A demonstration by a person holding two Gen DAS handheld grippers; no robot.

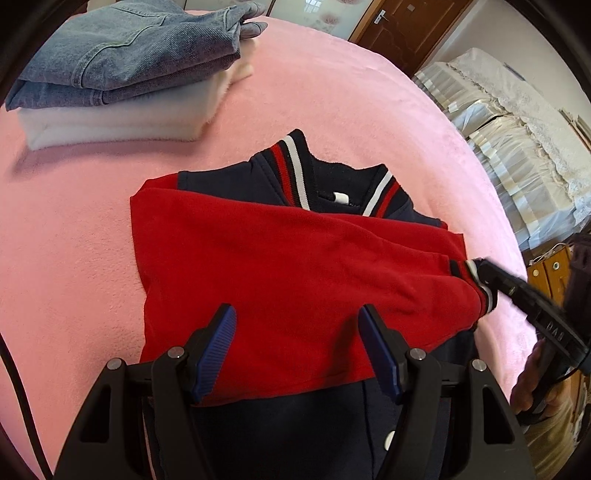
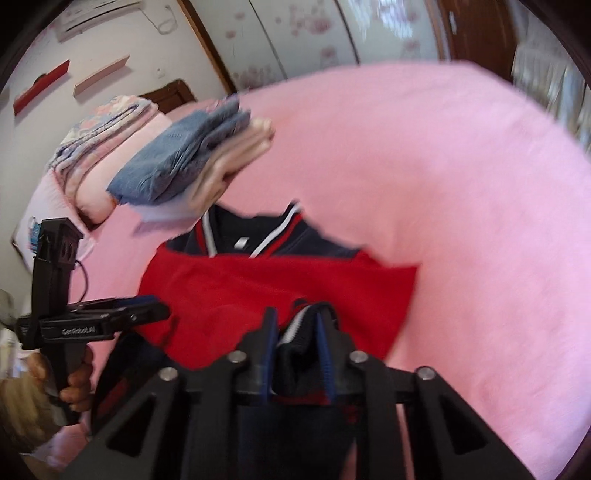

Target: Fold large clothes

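The navy and red jacket [image 1: 280, 266] lies on the pink blanket [image 1: 74, 229] in the middle of the left wrist view, collar toward the top of the frame with its red and white striped trim showing, a red sleeve [image 1: 314, 258] folded across the navy body from the left side to the right; the sleeve's striped cuff [image 1: 480, 280] sits at the right edge of the garment, and there the right gripper [image 1: 480, 275] comes in from the lower right of the frame with its tips on that cuff; in the right wrist view the cuff [image 2: 299, 328] stands bunched between the blue pads [image 2: 325, 354] at the bottom centre, the jaws drawn narrow and pressing on it, so the cuff is gripped; the left gripper [image 1: 297, 350] hangs over the lower part of the jacket at the bottom centre of its own view, jaws spread wide with red and navy cloth showing between them, the pads clamping nothing; a hand [image 2: 74, 380] holds that gripper's handle at the lower left of the right wrist view; in the upper left of the left wrist view folded denim [image 1: 122, 55] rests on a folded white garment [image 1: 122, 118], well apart from the jacket; a wooden door [image 1: 406, 29] stands in the upper right.
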